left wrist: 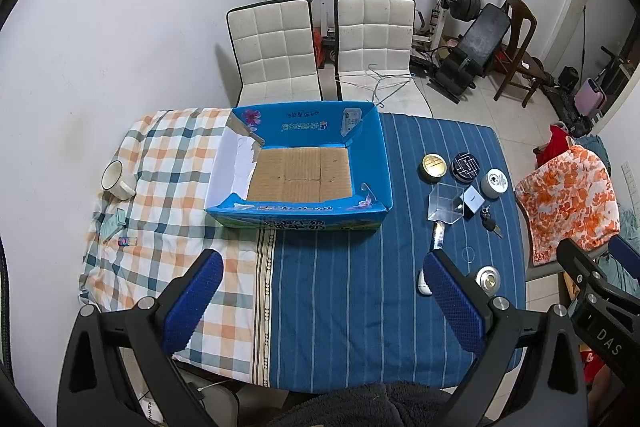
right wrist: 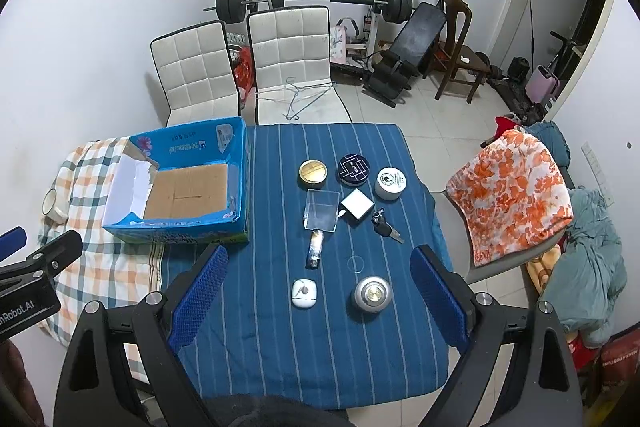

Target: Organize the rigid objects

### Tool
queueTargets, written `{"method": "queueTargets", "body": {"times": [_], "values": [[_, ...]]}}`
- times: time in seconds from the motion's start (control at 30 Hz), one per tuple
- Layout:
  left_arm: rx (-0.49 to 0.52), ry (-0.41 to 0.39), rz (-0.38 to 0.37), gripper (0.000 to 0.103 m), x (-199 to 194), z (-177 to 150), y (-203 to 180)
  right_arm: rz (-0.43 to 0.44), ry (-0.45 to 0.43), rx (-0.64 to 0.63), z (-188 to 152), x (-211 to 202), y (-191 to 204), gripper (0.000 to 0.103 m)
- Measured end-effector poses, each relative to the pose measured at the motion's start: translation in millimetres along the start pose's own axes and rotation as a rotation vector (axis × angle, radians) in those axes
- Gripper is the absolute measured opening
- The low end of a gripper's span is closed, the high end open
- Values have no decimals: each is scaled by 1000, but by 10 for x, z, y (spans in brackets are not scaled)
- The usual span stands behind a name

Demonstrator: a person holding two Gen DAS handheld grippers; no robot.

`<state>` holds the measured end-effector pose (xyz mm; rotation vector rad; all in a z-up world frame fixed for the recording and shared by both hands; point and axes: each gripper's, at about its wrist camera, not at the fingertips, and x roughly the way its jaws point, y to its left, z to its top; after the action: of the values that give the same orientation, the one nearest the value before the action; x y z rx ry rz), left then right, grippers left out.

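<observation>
White walls, tiled floor (right wrist: 420, 115) — two padded chairs (right wrist: 292, 43).

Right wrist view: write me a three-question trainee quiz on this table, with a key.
1. True or false: the blue box already holds some of the small things.
2. Which lies nearest the right gripper? A) gold tin B) silver puck C) keys
3. Fill in: the clear cube stands on the ____ striped cloth.

Key: 1 false, its cardboard floor is bare; 2 B; 3 blue.
</observation>
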<state>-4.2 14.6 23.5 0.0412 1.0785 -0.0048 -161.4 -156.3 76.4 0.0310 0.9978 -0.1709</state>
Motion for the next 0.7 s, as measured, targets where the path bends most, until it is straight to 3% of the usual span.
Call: {"method": "queueTargets", "body": {"times": [0.7], "values": [[-15,11,-4,103,101,51,22,-23,0,-17,69,128,26,95]]}}
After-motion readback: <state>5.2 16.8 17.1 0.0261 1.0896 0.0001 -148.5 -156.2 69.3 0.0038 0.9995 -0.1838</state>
